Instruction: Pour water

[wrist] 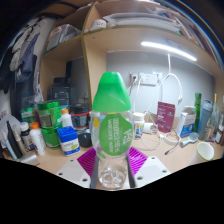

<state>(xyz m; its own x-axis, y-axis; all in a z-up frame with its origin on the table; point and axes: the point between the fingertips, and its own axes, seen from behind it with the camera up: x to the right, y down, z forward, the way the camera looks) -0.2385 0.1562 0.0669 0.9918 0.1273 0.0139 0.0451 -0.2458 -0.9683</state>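
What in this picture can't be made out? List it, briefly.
- Gripper view: the bottle hides the table behind it and the inner faces of the fingers' pads.
- Whether the pads press the bottle: unclear; its base is cut off at the bottom.
- Bottle label text: too small to read.
- Clutter of containers beside the bottle: too small to identify.
- A cup to pour into: none recognisable.

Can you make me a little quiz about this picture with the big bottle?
1. True or false: the bottle has a red cap.
2. Where does the bottle stand? A) between the gripper fingers B) far beyond them, on the shelf C) lying flat on the table
3. Fill in: the bottle's lower part looks ____ (clear or black).

Key: 1 false, its top is green. 2 A. 3 clear.
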